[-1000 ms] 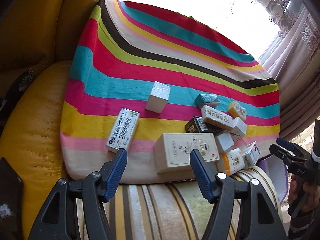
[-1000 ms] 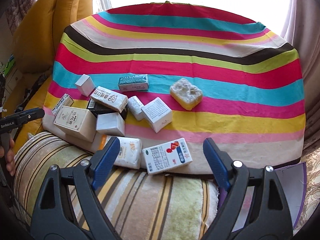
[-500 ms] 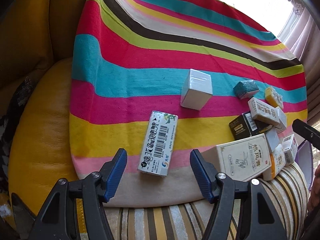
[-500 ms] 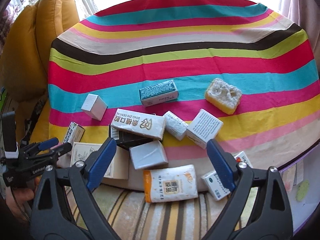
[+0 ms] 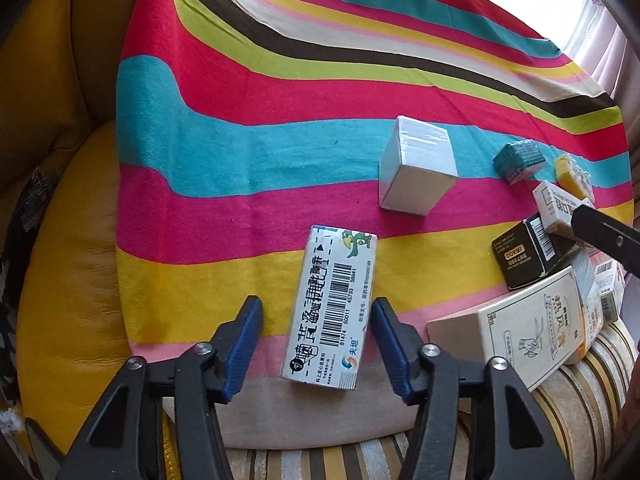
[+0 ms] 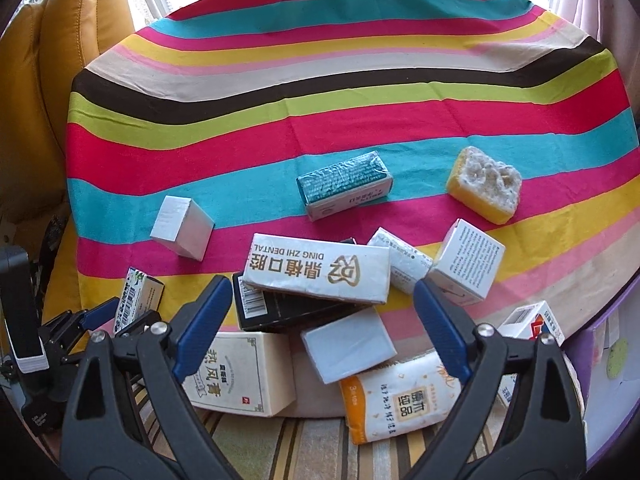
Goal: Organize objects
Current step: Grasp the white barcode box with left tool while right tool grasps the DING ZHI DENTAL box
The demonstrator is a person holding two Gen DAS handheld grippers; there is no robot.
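Barcode box (image 5: 334, 308) lying flat on the yellow and pink stripes at the near left edge of the striped cloth (image 5: 248, 152), long axis pointing away, barcode face up. Left gripper (image 5: 318, 320) positioned with its 2 blue-padded fingers (image 5: 244, 344) on either side of the box's near half, jaws spread wide, pads just beside the box's long sides with a gap on each side, no contact visible. Same box visible from the right wrist view at (image 6: 138, 300), standing apart from the main pile. Plain white cube box (image 5: 418, 168) resting well beyond the barcode box on the teal and magenta stripes. Right gripper (image 6: 324, 334) hovering over the pile at the near edge, jaws wide, nothing between them clamped. Beneath it: long white dental box (image 6: 320, 272) lying across a black box (image 6: 288, 308), a blank white box (image 6: 348, 346) in front, a cream box (image 6: 240, 372) at the near left, and an orange-and-white pack (image 6: 396, 396) at the near right. Teal box (image 6: 344, 184) and yellow sponge (image 6: 484, 190) lying apart farther back on the cloth. Small printed white box (image 6: 468, 262) tilted to the right of the dental box. Yellow leather cushion (image 5: 68, 280) bordering the cloth on the left.
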